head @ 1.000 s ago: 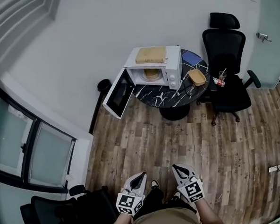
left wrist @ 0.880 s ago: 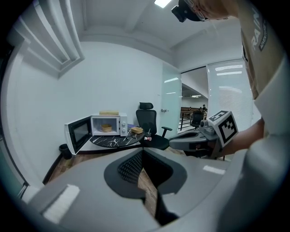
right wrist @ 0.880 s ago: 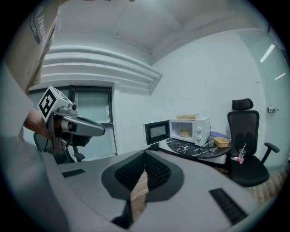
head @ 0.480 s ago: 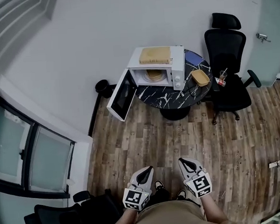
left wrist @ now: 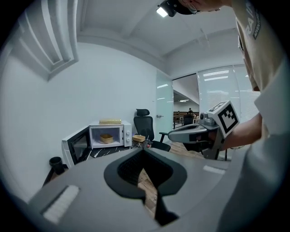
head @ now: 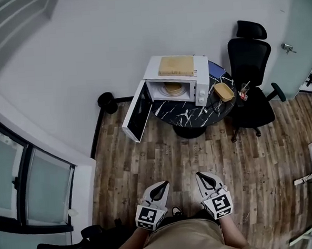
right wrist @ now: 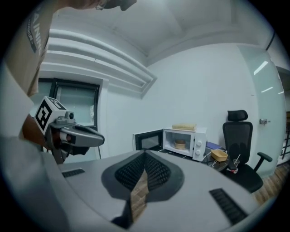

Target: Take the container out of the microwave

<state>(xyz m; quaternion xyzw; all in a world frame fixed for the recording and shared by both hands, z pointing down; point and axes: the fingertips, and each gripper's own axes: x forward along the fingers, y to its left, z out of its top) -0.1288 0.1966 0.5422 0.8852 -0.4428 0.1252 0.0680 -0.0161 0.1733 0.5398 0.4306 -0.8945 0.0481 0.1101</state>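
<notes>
Tan round container [head: 171, 88] inside open white microwave [head: 200, 87], left claw [head: 163, 185] and right claw [head: 201, 176] both closed, empty

Tan container [head: 171, 88] inside open microwave [head: 175, 81]

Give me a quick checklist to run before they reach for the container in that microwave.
1. The door of the microwave is open: ok.
2. The container is visible inside: ok.
3. The left claw is empty: ok, shut on nothing.
4. The right claw is empty: ok, also shut.
5. Claws close enough to reach in: not ok; the person stands well back from the table.
6. Container hot or heavy: cannot tell.
</notes>
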